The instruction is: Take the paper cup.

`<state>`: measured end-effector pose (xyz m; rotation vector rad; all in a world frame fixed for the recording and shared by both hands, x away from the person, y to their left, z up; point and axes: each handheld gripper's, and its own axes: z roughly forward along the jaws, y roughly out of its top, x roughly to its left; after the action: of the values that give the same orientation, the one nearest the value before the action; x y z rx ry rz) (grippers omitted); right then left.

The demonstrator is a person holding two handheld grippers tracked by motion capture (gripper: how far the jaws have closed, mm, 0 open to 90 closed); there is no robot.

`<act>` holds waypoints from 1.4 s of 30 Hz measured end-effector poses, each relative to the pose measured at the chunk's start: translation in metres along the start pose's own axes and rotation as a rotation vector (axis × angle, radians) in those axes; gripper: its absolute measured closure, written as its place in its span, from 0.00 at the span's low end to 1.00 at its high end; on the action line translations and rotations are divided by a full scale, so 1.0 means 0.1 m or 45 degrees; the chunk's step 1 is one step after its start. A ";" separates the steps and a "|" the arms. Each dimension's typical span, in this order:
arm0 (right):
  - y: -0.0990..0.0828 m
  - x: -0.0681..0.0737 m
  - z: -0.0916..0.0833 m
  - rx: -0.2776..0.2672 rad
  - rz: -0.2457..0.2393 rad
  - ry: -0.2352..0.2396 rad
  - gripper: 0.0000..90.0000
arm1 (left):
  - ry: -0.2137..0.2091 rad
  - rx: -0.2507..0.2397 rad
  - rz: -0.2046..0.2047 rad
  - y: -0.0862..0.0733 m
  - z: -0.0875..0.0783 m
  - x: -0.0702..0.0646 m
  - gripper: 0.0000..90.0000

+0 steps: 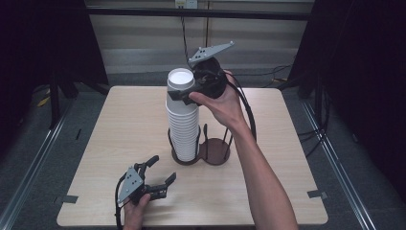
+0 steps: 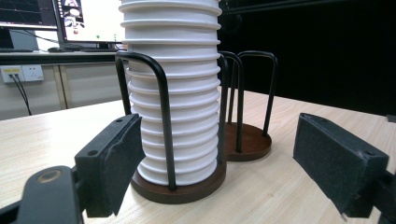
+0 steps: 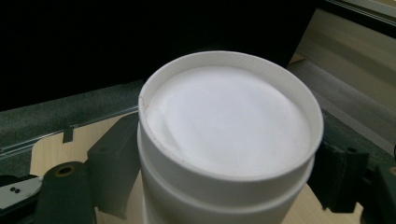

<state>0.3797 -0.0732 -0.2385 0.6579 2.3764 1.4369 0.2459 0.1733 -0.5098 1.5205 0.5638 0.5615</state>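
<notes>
Near edge, left of centre: left gripper (image 1: 154, 175) resting low on the table (image 1: 287, 191), jaws apart, nothing between the pads; the stack seen past them in the left gripper view, no contact. No steadying hand on the holder for now.

Centre of table: two-well cup holder (image 1: 213, 154), brown discs with black wire hoops. Left well (image 2: 180, 189) loaded with the tall stack of white paper cups (image 1: 183, 125), upside down, well above the hoops. Right well (image 2: 246, 142) bare.

Top of stack, farther up: right gripper (image 1: 184, 92), jaws set either side of the top cup (image 3: 229, 123), pads (image 3: 114, 161) against its wall, clamped on it as far as the right gripper view tells.

Risks, as judged:
- Nested cups sticking; a lift likely to bring up two or three, or the whole column, with the holder dragged or tipped.
- Thin paper wall; hard squeeze apt to dent or ovalise the cup.
- Tall column above the hoops; sideways pull liable to lean it over.

Obstructions: hoops (image 2: 163, 116) ringing the lower stack, so straight-up exit only. Trailing cable (image 1: 249, 115) of right gripper looping near the holder's right side, snag possible. Beyond the far edge, grey floor and dark curtains.
</notes>
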 end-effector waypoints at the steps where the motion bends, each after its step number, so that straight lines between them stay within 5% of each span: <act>1: 0.00 0.00 0.00 -0.003 0.000 0.001 0.24 | 0.000 0.000 0.000 0.00 0.00 0.00 0.18; 18: 0.01 0.00 0.00 -0.002 -0.004 0.012 0.24 | 0.001 -0.001 -0.006 0.00 0.00 0.00 0.18; 42: 0.03 -0.03 -0.22 -0.246 0.050 0.046 0.25 | 0.001 -0.001 0.000 0.00 0.00 0.00 0.18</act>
<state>0.3726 -0.0902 -0.2253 0.6361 2.2246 1.6825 0.2459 0.1732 -0.5099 1.5192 0.5642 0.5621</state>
